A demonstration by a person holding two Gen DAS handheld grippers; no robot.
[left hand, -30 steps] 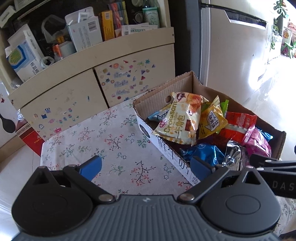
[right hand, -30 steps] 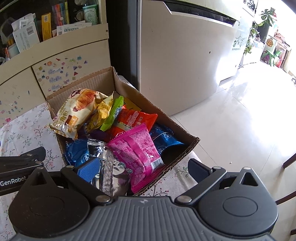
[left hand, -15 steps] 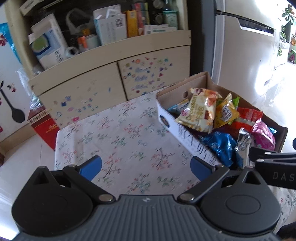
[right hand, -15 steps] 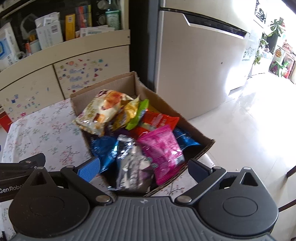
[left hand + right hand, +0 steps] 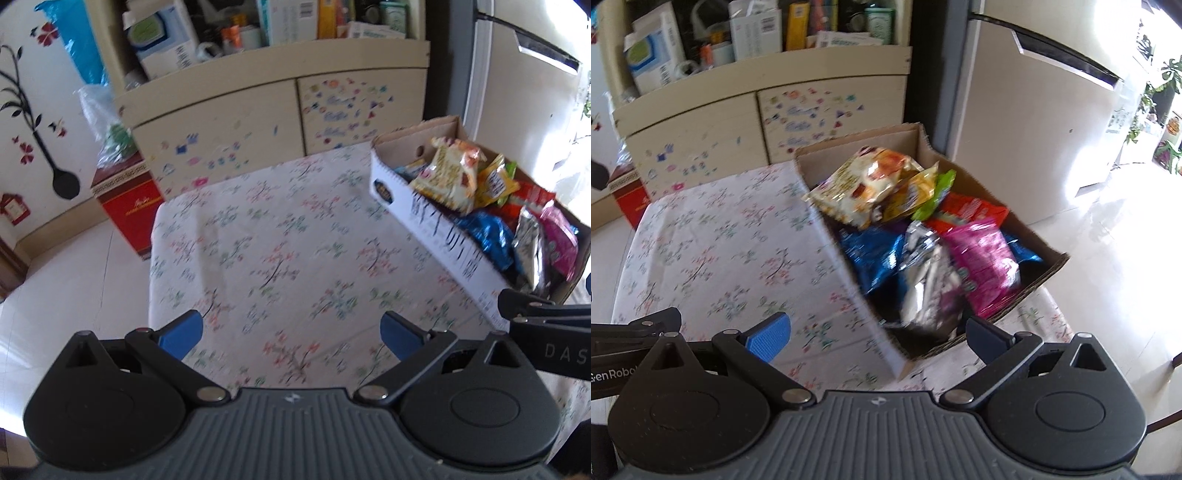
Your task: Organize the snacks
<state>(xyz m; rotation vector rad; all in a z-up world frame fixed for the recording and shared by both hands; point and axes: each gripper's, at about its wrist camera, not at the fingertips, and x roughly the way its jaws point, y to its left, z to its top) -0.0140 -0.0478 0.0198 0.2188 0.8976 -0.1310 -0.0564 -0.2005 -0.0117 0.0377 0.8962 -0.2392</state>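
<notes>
The room is taken up at the far side by a pale cabinet [image 5: 236,122] with sticker-dotted doors and a crowded shelf above, and at the right by a tall cream appliance [image 5: 1034,122] beside a bright tiled floor. The table [image 5: 280,236], covered with a floral cloth, is bare across its left and middle parts. At its right edge a cardboard box [image 5: 1027,291] is set, presumably so that the snacks are kept together; the snack packets [image 5: 916,229] are seen piled loosely inside it, none lying on the cloth. This fits either packets gathered in or packets waiting to be sorted out. The left claw [image 5: 291,334] is held wide open and empty above the cloth; the right claw [image 5: 877,332] is likewise spread and empty at the box's near corner.
</notes>
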